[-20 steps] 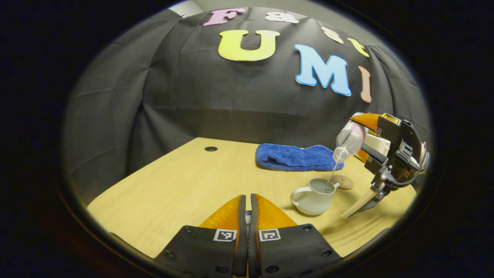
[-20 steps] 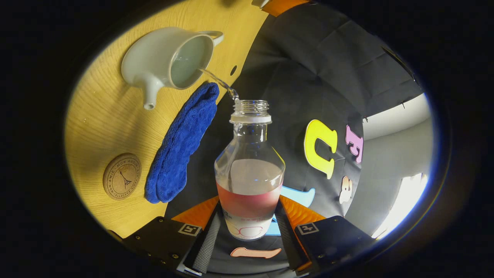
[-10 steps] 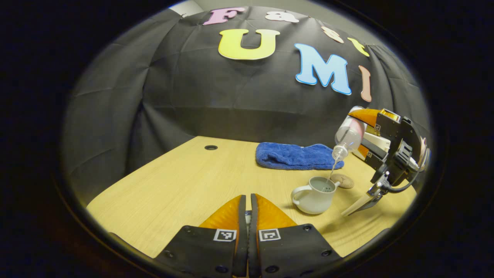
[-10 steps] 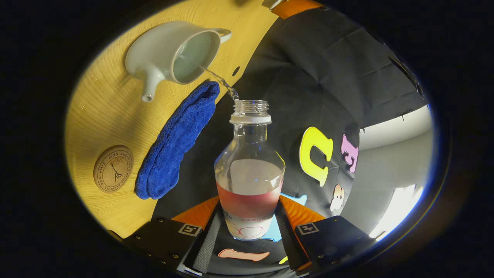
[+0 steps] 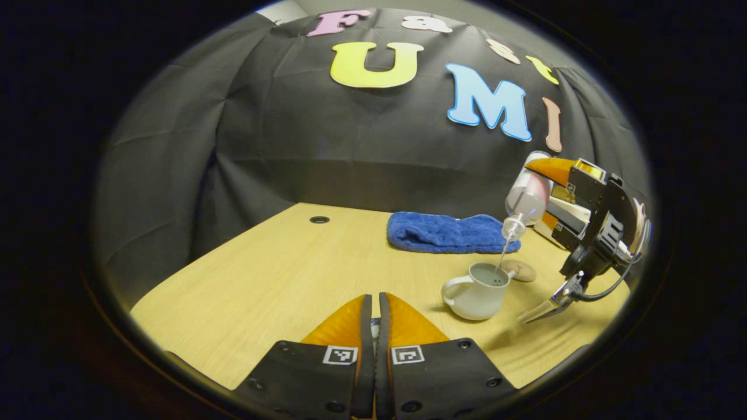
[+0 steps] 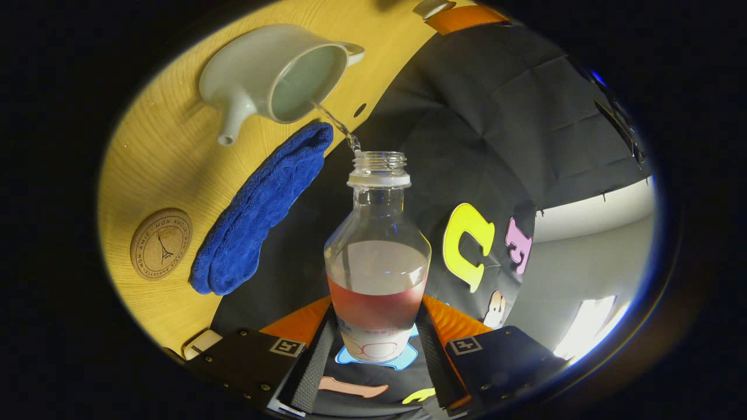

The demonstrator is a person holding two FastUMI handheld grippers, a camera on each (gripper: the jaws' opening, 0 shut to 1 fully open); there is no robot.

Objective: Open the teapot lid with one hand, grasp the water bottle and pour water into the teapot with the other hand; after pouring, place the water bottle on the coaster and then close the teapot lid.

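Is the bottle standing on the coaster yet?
No, the bottle is tipped in the right gripper, pouring into the teapot; the coaster is bare.

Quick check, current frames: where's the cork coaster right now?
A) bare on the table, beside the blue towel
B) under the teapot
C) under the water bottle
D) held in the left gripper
A: in the right gripper view the coaster lies bare on the table next to the blue towel, apart from the teapot, while the water bottle is held tilted, pouring.

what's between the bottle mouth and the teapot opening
A thin stream of water runs from the bottle mouth into the open teapot, seen in the right gripper view; nothing else lies between them.
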